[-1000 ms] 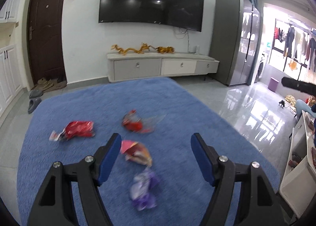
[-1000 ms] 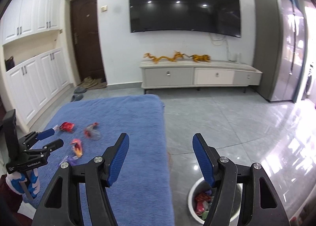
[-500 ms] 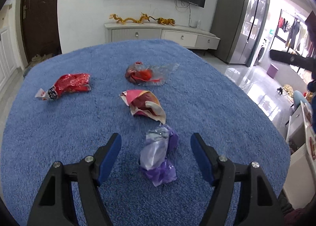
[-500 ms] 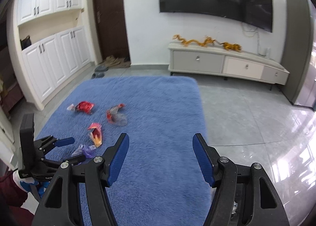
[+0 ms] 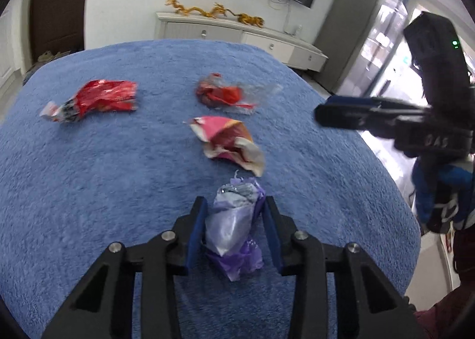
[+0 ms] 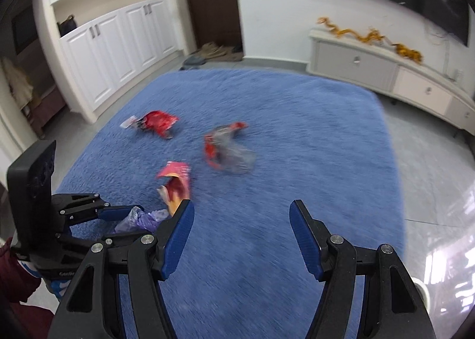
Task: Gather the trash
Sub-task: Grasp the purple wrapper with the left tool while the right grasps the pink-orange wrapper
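Several wrappers lie on a blue rug (image 5: pixel 118 176). My left gripper (image 5: pixel 234 214) is shut on a crumpled purple wrapper (image 5: pixel 234 226), low at the rug's near edge; it also shows in the right wrist view (image 6: pixel 139 219). Beyond it lie a pink-orange wrapper (image 5: pixel 228 140), a clear-and-red wrapper (image 5: pixel 228 95) and a red wrapper (image 5: pixel 98 98). My right gripper (image 6: pixel 242 220) is open and empty above the rug, to the right of the left one. In the right wrist view the pink wrapper (image 6: pixel 175 181) lies just ahead of its left finger.
A white TV cabinet (image 6: pixel 386 72) stands against the far wall under a black TV. White cupboards (image 6: pixel 112 42) and a dark door are at the left. Grey tiled floor (image 6: pixel 430 176) lies right of the rug. A white bin rim (image 6: pixel 423 291) peeks at the lower right.
My left gripper has dropped to the rug and closed on the purple wrapper. My right gripper has swung left over the rug, toward the wrappers.
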### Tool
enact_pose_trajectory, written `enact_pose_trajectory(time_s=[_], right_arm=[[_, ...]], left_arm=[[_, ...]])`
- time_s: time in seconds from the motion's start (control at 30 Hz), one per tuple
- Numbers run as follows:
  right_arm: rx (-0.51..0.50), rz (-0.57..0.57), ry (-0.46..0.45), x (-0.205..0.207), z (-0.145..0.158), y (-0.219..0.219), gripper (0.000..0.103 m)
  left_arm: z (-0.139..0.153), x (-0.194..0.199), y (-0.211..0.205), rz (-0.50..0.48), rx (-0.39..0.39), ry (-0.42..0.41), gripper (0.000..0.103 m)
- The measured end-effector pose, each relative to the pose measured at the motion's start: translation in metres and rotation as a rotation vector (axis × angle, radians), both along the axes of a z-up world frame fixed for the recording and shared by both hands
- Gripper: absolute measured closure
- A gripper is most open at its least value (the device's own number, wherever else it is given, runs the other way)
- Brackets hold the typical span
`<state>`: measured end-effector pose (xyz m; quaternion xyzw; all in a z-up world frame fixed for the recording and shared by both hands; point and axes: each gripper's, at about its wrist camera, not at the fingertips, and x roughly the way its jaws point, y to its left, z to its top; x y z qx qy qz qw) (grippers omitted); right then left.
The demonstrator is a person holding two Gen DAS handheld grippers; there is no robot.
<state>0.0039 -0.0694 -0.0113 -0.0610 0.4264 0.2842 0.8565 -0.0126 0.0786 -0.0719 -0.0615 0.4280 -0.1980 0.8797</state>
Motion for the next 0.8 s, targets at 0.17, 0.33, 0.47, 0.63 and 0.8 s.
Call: enact_pose_trajectory(time_s=[0.17, 0.33, 0.47, 0.63, 0.8], right_arm=[[0.024, 0.092, 0.05, 0.015, -0.014, 0.043, 0.037], [0.021, 0.17, 0.084, 0.02, -0.03, 0.079, 0.037], [0.005, 0.199, 0.105, 0.02, -0.043, 0.093, 0.041], [-0.027, 0.215, 0.095, 0.017, -0.049, 0.095, 0.068], [0.027, 0.211, 0.097, 0.012, -0.043, 0.081, 0.071]], left_arm=[[0.003, -0.004, 0.026, 0.097, 0.021, -0.005, 0.067], [0.006, -0.011, 0.048, 0.165, 0.035, -0.007, 0.067], [0.009, -0.01, 0.062, 0.204, 0.039, -0.012, 0.067], [0.013, -0.01, 0.063, 0.22, 0.052, -0.021, 0.067], [0.022, -0.01, 0.051, 0.204, 0.09, -0.054, 0.067]])
